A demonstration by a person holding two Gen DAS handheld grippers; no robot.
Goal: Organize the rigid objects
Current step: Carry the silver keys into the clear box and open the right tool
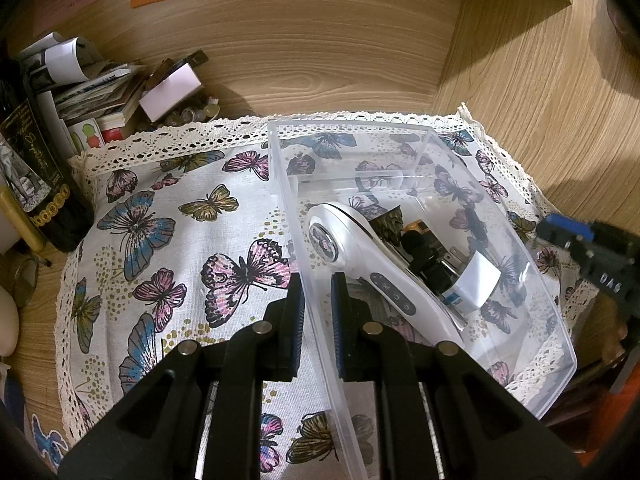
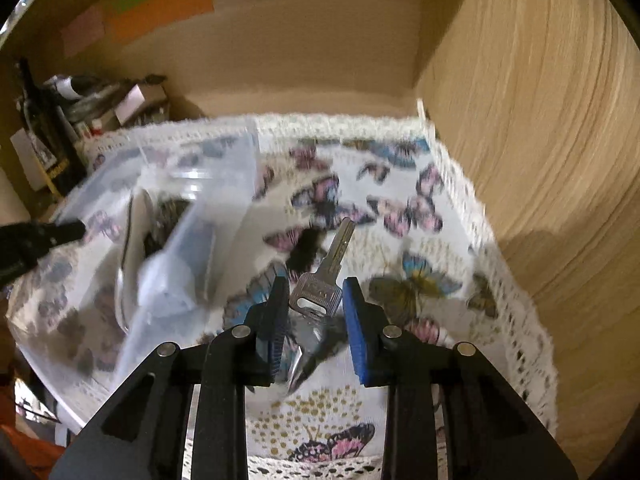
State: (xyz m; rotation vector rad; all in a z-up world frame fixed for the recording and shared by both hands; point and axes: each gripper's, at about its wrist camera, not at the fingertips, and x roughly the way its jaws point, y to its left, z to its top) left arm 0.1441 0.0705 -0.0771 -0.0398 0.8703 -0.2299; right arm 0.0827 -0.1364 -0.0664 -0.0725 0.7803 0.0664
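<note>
1. Flat silver metal key (image 2: 325, 280) with attached key-ring piece: between the blue pads of the right gripper (image 2: 316, 300), blade pointing forward over the butterfly-print cloth with lace border (image 2: 420, 248). Jaws parted wider than the key's head; contact with the pads cannot be told.
2. Handling, judged: light, stiff, thin, slippery. Best taken across the flat head; dangling ring likely to swing.
3. Clear rigid plastic bin (image 1: 552, 320): on the cloth, just left of the key. Near wall between the jaws of the left gripper (image 1: 318, 300), which stand narrowly apart; clamped or not cannot be told.
4. Bin contents: white handheld device with round head (image 1: 352, 248), black parts, small white plug-like item.
5. Edges and room: thin bin rim, probably brittle; open top free for dropping in. Wooden side wall (image 2: 540, 140) near on the right; bare cloth ahead.
</note>
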